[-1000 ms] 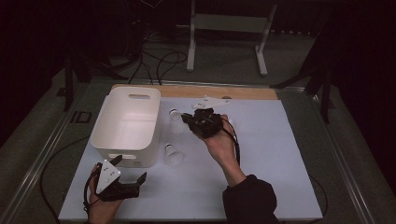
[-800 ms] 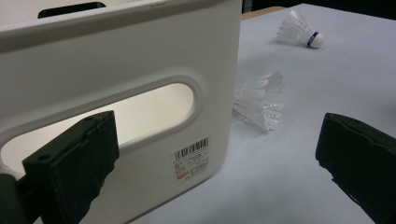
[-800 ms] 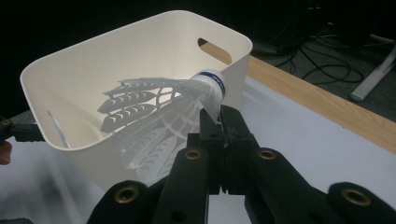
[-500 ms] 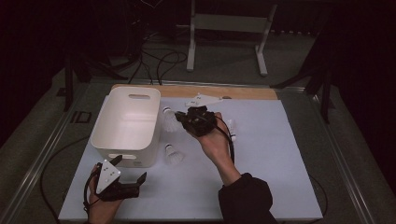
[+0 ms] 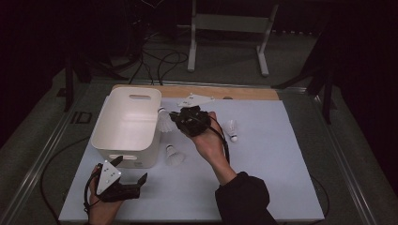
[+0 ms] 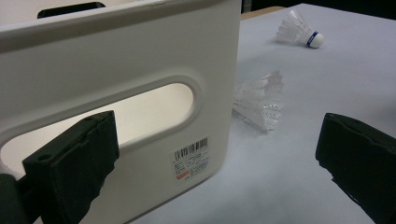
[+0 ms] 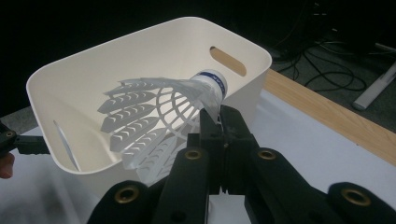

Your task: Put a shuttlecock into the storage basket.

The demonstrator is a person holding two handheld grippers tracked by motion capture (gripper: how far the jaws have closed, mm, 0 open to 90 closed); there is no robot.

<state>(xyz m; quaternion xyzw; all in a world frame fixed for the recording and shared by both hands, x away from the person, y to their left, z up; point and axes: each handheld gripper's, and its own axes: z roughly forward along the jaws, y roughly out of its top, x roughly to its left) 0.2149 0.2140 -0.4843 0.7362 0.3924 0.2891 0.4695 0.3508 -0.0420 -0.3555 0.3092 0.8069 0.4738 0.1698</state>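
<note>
We hold a white shuttlecock [image 7: 159, 116] pinched by its skirt in the right claw [image 5: 176, 119], whose jaws are clamped tight on the feathers, right at the rim of the white bin [image 5: 123, 123] that stands by the table's far left corner. To do this well, we should carry the shuttlecock over the rim until it hangs above the open bin, keep the grip light so the skirt is not crushed, and only then part the jaws.

The left claw [image 5: 133, 171] rests near the table's front left edge with its jaws apart and empty. Two more shuttlecocks [image 5: 174, 155] lie on the table.

The bin's near wall carries a barcode sticker [image 6: 191, 158]; its print is too small to read. The shuttlecock's cork has a blue band with lettering we cannot make out.
</note>
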